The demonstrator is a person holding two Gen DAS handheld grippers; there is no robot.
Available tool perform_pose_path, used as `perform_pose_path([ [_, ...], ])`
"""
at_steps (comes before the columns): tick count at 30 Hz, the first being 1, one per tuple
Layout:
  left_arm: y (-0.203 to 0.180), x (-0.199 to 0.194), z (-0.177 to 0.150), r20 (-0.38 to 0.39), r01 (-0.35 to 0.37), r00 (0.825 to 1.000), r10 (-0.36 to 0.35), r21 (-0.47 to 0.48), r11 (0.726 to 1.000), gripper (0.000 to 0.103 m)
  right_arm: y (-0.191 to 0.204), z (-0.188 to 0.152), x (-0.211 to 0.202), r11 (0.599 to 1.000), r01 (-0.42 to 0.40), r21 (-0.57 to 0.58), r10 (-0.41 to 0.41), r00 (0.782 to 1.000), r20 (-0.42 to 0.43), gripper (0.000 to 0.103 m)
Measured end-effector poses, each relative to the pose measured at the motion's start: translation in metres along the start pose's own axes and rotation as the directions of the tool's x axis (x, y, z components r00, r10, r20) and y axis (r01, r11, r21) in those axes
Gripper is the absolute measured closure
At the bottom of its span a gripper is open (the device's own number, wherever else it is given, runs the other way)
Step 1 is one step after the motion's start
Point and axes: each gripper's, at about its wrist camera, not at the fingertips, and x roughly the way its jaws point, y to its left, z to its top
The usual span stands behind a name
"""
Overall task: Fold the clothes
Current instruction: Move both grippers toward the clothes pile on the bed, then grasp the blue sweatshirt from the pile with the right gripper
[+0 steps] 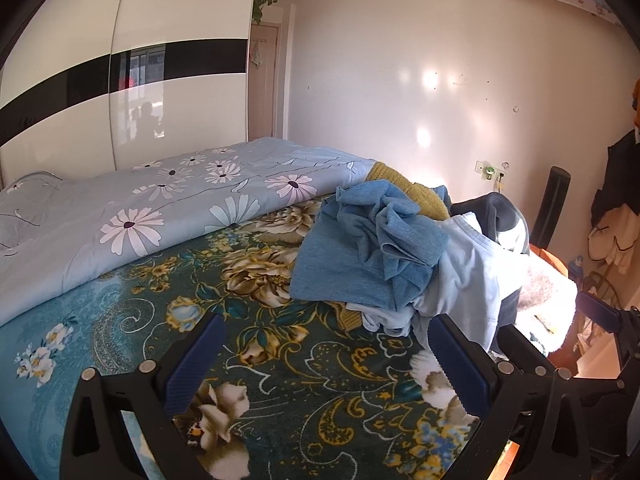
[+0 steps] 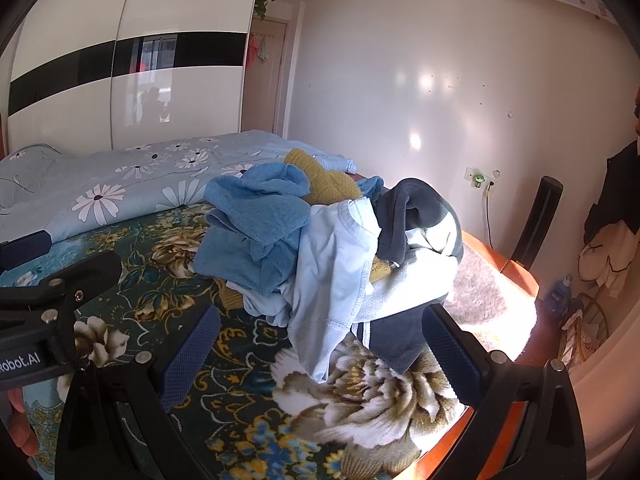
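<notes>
— Where are the clothes?

— In one crumpled pile (image 2: 320,240) on the floral blanket (image 2: 240,360), near the bed's corner: blue top (image 1: 360,256), pale shirt (image 2: 332,264), dark garment (image 2: 416,216), all tangled.

— Is anything folded?

— No, I judge nothing is started. The left gripper (image 1: 324,364) and the right gripper (image 2: 320,360) both stand wide and empty, just before the pile.

Floral bed (image 1: 280,360) under heaped clothes (image 1: 384,256)
</notes>
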Motion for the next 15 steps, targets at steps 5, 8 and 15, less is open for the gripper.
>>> perform_pose_path([
  [5, 0.01, 0.012, -0.004, -0.026, 0.001, 1.0, -0.002, -0.025, 1.0, 0.0, 0.001, 0.001, 0.005, 1.0, 0.01, -0.009, -0.01, 1.0, -0.002, 0.002],
  [8, 0.014, 0.018, -0.006, -0.038, 0.006, 0.999, -0.008, -0.041, 0.999, 0.0, 0.003, 0.0, 0.009, 1.0, 0.01, -0.017, -0.01, 1.0, -0.006, 0.002],
  [15, 0.03, 0.03, -0.015, -0.074, 0.036, 0.996, -0.042, -0.073, 0.997, 0.0, -0.001, 0.009, 0.022, 0.999, -0.044, -0.003, 0.044, 0.998, 0.037, 0.002],
])
